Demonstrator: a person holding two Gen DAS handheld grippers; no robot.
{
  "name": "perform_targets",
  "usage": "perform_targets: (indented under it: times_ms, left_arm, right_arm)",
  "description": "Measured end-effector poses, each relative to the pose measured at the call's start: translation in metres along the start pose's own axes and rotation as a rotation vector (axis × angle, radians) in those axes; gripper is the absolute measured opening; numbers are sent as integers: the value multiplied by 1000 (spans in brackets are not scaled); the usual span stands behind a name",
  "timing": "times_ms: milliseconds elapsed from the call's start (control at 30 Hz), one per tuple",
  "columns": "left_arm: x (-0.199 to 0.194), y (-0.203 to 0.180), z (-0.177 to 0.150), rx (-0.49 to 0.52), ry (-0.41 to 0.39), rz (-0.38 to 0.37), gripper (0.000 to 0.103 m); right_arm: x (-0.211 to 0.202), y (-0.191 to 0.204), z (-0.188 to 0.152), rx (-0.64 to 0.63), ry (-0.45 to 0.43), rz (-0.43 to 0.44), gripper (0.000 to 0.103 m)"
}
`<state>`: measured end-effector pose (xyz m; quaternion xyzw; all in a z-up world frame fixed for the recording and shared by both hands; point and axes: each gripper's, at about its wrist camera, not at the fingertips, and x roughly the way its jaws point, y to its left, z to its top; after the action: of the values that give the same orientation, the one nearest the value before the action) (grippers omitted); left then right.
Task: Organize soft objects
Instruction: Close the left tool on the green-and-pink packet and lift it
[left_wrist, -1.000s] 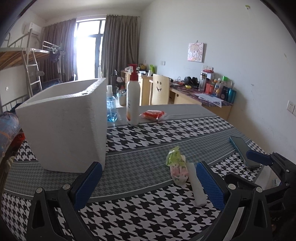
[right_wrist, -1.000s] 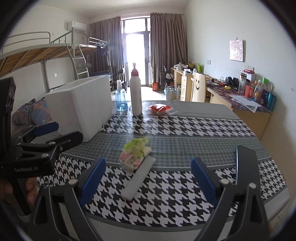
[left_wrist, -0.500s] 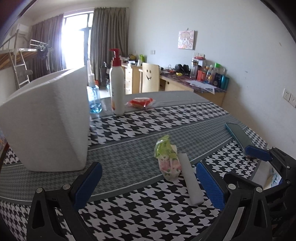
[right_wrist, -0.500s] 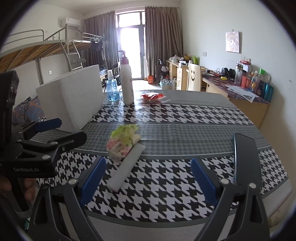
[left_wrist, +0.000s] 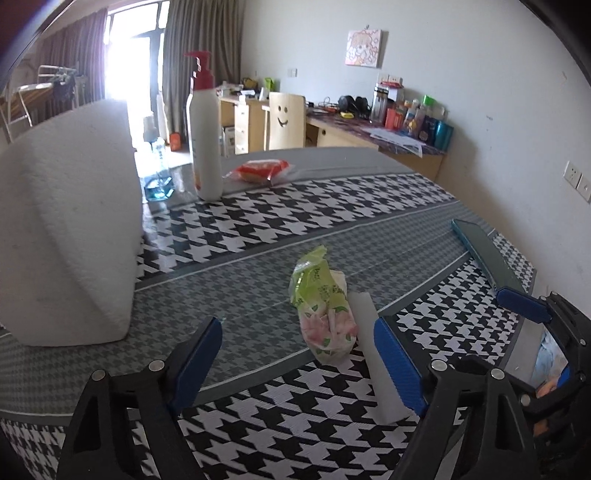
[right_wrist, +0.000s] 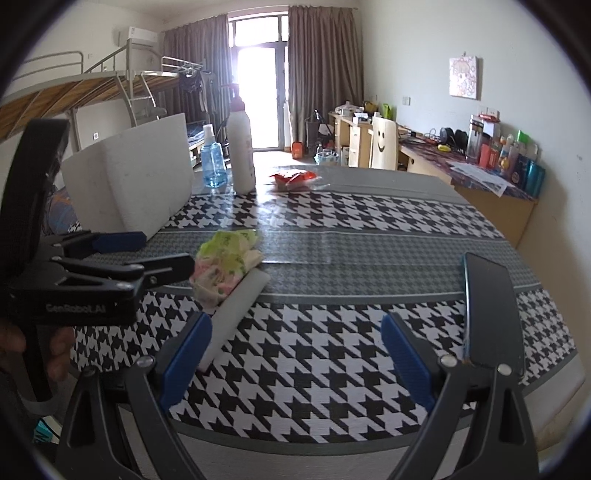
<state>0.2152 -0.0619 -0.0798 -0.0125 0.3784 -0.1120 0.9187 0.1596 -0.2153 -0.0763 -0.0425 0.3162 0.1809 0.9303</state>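
1. Left gripper (left_wrist: 297, 360) fingers apart, just been closing, gripping nothing; soft packet (left_wrist: 325, 314) sits between them, just ahead.
2. We ease fwd, pinch packet mid, skip foam strip (left_wrist: 373, 354).
3. Right gripper (right_wrist: 295, 354) fingers apart, empty.

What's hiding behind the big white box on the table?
Behind the white foam box stands a clear spray bottle with blue liquid; in the left wrist view the box covers most of it. The tall white pump bottle stands beside it. Inside the box cannot be seen.
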Motion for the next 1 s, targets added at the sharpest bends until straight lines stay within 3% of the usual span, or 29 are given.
perform_targets:
  times_ms: [200,333,600,667,733,1000]
  left_arm:
    - [9,-3,2,-4,26,-13,79]
    - [19,-3,3,-5,56,-20,62]
    - [29,-9,4,14,76,-50,58]
    - [34,-7,4,9,94,-58,44]
    - [40,-5,5,6,121,-60,37]
    - [42,-5,3,3,103,-83,24]
  right_arm:
    - [3,-3,-3,-4,6,-2,95]
    - [2,-7,-5,12,4,16,95]
    - [3,-7,-10,12,18,27,95]
    - [3,-7,-10,15,21,27,95]
    - [5,-6,-11,18,26,31,95]
    - [8,0,-11,7,36,41,95]
